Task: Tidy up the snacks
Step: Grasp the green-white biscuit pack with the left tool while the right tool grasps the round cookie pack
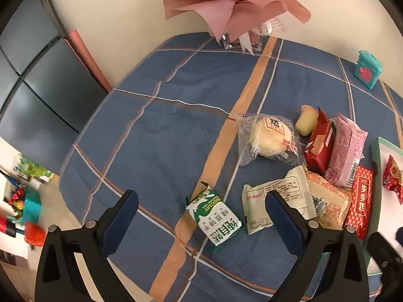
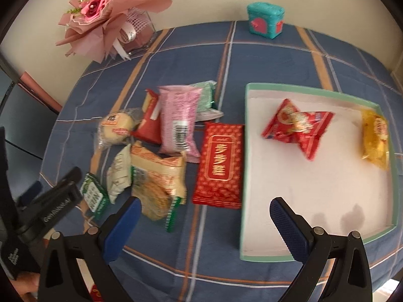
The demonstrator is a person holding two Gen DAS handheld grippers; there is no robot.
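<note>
My left gripper (image 1: 201, 207) is open just above a green and white biscuit pack (image 1: 214, 217) that lies between its fingers. Beside it lie a cream sachet (image 1: 277, 201), a wrapped bun (image 1: 270, 136), a red pack (image 1: 318, 148), a pink pack (image 1: 345, 151) and a red packet with gold print (image 1: 359, 201). My right gripper (image 2: 205, 206) is open and holds nothing. It hovers over the red packet (image 2: 219, 163) and the near left edge of a green-rimmed tray (image 2: 245, 176). In the tray lie a red snack bag (image 2: 299, 128) and a yellow snack bag (image 2: 376, 138).
A pink bouquet (image 2: 105, 17) in a glass vase and a teal box (image 2: 265, 20) stand at the back of the blue plaid tablecloth (image 1: 163, 130). A dark refrigerator (image 1: 32, 75) is to the left. The left gripper's body (image 2: 50, 209) shows in the right wrist view.
</note>
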